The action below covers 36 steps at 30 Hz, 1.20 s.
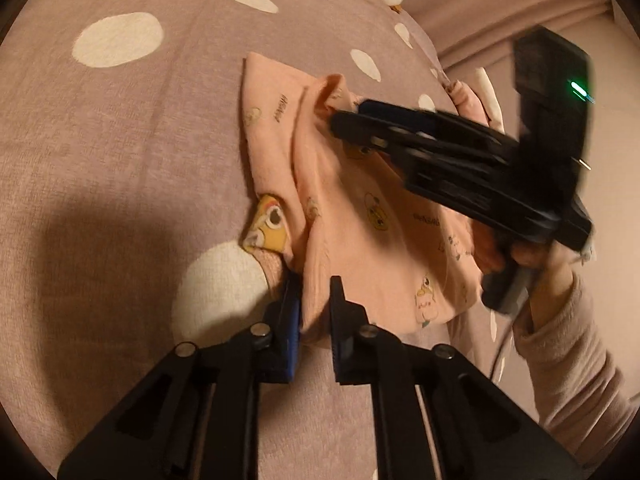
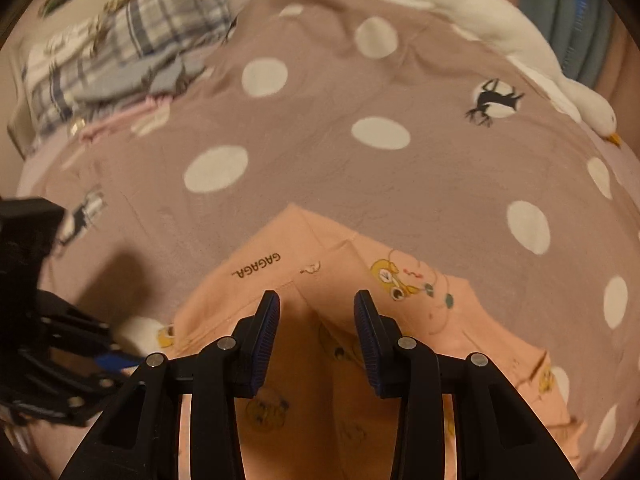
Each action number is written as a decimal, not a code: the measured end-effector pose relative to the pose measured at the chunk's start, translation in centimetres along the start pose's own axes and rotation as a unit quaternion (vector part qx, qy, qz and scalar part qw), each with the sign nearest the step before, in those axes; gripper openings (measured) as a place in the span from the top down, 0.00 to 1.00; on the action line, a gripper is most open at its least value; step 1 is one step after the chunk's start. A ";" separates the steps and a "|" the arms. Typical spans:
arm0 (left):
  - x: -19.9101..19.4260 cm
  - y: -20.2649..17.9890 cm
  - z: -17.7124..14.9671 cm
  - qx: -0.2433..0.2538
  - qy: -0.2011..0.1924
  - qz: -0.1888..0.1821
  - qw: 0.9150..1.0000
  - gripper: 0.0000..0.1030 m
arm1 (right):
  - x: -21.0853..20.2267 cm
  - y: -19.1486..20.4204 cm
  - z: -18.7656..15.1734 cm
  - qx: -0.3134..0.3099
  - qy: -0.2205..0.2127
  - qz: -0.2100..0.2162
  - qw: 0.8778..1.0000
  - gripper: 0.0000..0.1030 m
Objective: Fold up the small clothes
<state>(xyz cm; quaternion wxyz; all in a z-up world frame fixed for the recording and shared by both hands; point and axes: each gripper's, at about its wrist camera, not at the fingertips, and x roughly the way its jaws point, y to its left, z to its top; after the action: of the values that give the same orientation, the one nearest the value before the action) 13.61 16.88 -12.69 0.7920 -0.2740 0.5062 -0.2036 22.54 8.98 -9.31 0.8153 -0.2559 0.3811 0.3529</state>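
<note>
At bottom centre, the left tool (image 1: 314,312) straddles the shirt's (image 1: 360,216) near edge — jaws apart, not pinching. Mid-frame, the right tool (image 2: 316,316) hovers open above the half-folded shirt on the bed (image 1: 140,140); more folds seem due.

Ahead of the right gripper (image 2: 317,338) bare polka-dot mauve bedspread (image 2: 320,152) is lying open, while a heaped plaid cloth pile (image 2: 132,48) is blocking far-left and a white plush goose (image 2: 520,48) far-right.

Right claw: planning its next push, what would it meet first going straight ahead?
Probably the raised fold of the peach printed garment between the open right claw fingers; past that, the dotted bedspread. Depth is unclear.
</note>
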 end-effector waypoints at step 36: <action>-0.3 -5.7 0.6 0.040 -0.014 -0.019 0.999 0.68 | -11.2 -19.3 -11.8 0.314 -0.028 -0.049 0.948 0.55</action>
<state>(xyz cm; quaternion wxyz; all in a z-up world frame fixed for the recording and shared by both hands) 13.74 12.81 -8.66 0.8055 -0.2545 0.4812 -0.2344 27.02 -15.32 -4.34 0.8810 0.0044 0.4365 0.1825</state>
